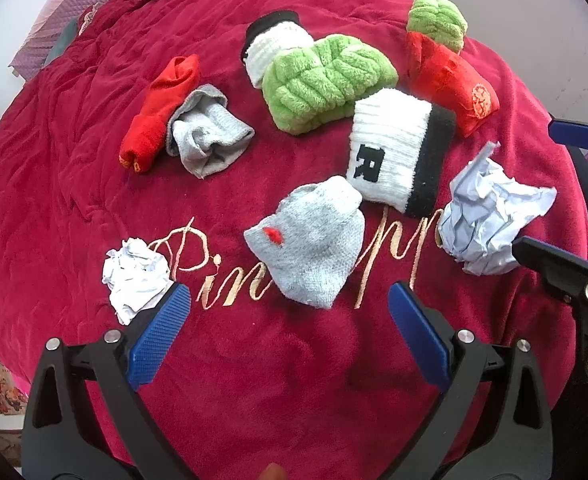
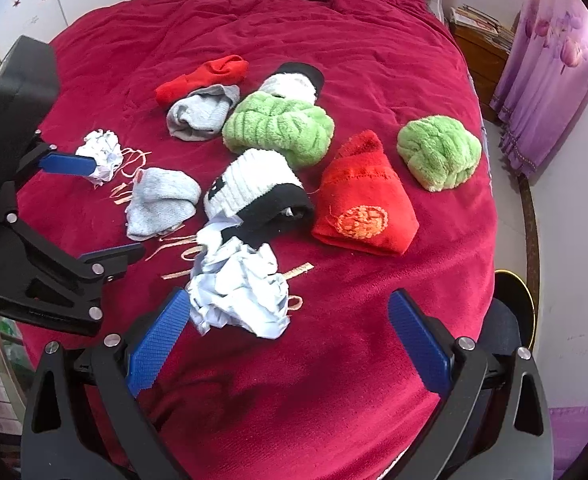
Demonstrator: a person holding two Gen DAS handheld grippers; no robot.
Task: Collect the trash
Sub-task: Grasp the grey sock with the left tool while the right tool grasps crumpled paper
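Two crumpled pale-blue paper wads lie on a red blanket (image 1: 74, 160). The small wad (image 1: 136, 276) sits just beyond my left gripper's left fingertip (image 1: 176, 300); it also shows in the right wrist view (image 2: 100, 154). The large wad (image 1: 490, 220) lies at the right, between the right gripper's fingers; in the right wrist view the large wad (image 2: 240, 292) lies beside the left fingertip (image 2: 174, 312). My left gripper (image 1: 290, 304) is open and empty over a grey sock (image 1: 314, 240). My right gripper (image 2: 290, 312) is open and empty.
Socks lie scattered on the blanket: two green fluffy ones (image 2: 282, 128) (image 2: 440, 152), red ones (image 2: 364, 204) (image 2: 202, 76), a grey one (image 2: 202, 112), and white-and-black ones (image 2: 254, 188). A purple curtain (image 2: 546, 60) and a wooden stand (image 2: 480, 44) are at the right.
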